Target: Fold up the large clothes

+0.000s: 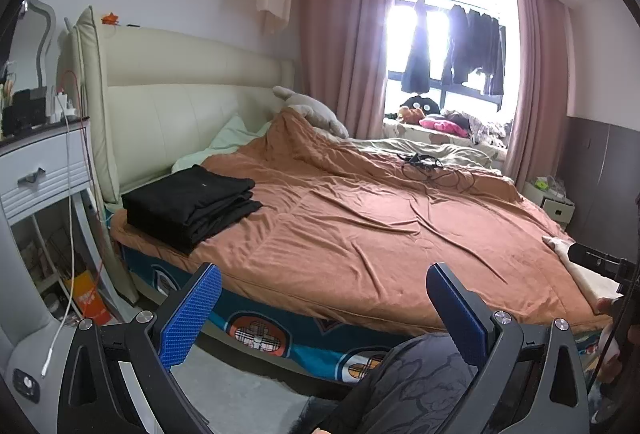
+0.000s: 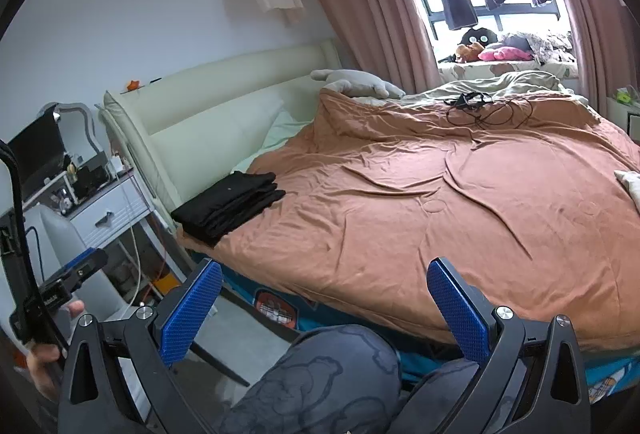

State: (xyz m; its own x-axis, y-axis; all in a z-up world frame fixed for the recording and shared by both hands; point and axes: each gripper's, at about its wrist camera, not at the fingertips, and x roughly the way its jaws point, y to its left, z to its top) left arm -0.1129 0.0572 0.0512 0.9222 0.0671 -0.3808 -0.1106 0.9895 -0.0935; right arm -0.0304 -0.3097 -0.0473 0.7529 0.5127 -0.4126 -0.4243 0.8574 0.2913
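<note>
Pale garment (image 1: pixel 576 266) at the bed's (image 1: pixel 360 234) foot-side edge, mostly cut off by the frame, so long axis hard to call. Folded black clothes (image 1: pixel 188 204) stacked on the bed corner near the headboard (image 1: pixel 192 90), long side running along the headboard. Left gripper (image 1: pixel 324 314) spread wide, holding nothing. Right gripper (image 2: pixel 324 310) likewise gaping, empty, hovering above a patterned knee (image 2: pixel 320 374).

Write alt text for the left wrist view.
The open left gripper hovers at the edge of a bed with a rumpled orange cover. Folded black clothes are stacked near the cream headboard; a cream garment lies at the right edge.
</note>
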